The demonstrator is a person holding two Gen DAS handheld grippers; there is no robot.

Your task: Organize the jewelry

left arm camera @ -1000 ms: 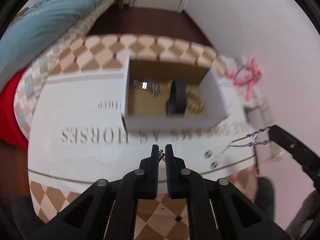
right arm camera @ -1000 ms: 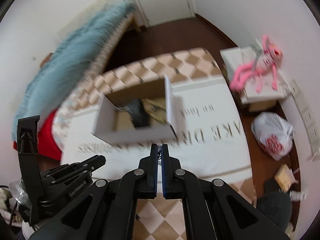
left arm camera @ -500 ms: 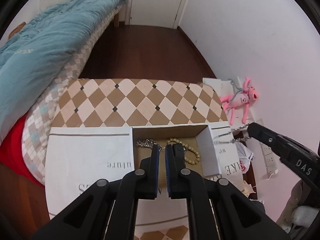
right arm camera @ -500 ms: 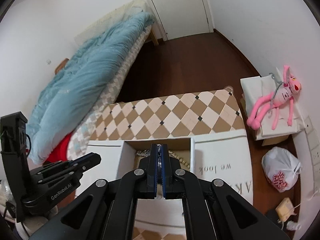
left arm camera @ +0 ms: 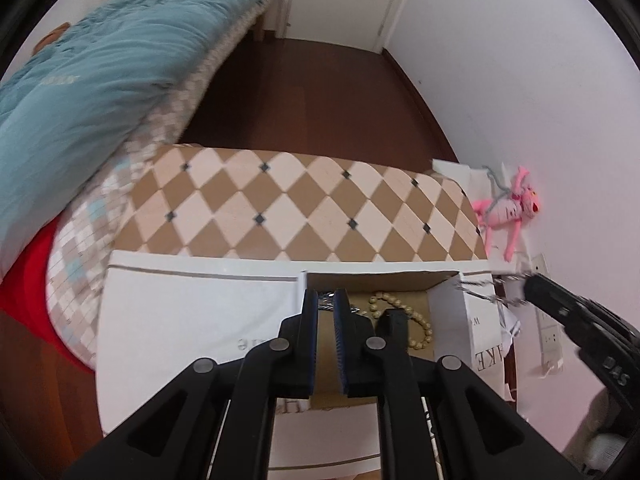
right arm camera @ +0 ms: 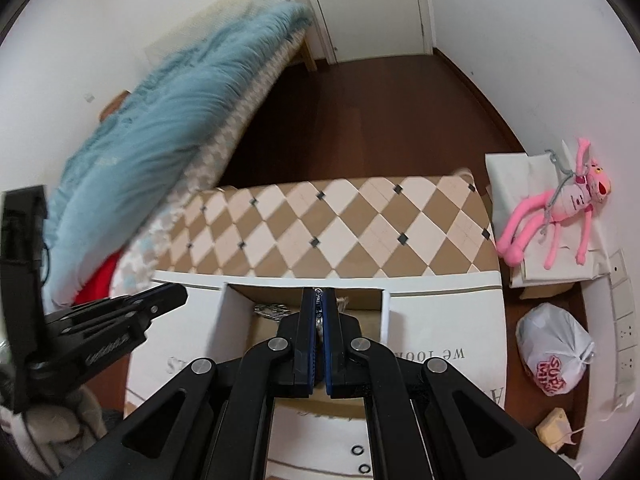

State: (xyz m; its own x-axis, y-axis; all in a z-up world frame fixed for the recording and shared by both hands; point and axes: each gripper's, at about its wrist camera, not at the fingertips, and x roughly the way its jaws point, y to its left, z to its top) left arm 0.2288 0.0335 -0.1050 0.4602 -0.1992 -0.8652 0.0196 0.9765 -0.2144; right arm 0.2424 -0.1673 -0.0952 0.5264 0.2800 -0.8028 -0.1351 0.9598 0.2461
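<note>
Right gripper is clamping a thin silver link chain, jaws pressed together on it; a link is showing at the fingertips. From the left wrist view the chain is trailing out of that gripper's tip, hanging over the right wall of the box.

Left gripper is hovering with a narrow gap between its blue pads; something silvery is sitting at the tips, but whether it is gripped cannot be told.

Just beyond both grippers: open white cardboard box with brown interior sitting on a white printed sheet on the checkered tabletop. Inside, a beige beaded bracelet is lying right of the left gripper, and a small silver chain bundle left of the right gripper.

Handling judgement: chain is light, limp, slippery, prone to tangling and snagging on the box wall; best taken near one end so the rest hangs free. Beads are stiffer, rounder, likely to roll out of a pinch.

Both grippers are pointing forward and down over the box's near edge, left one somewhat lower.
</note>
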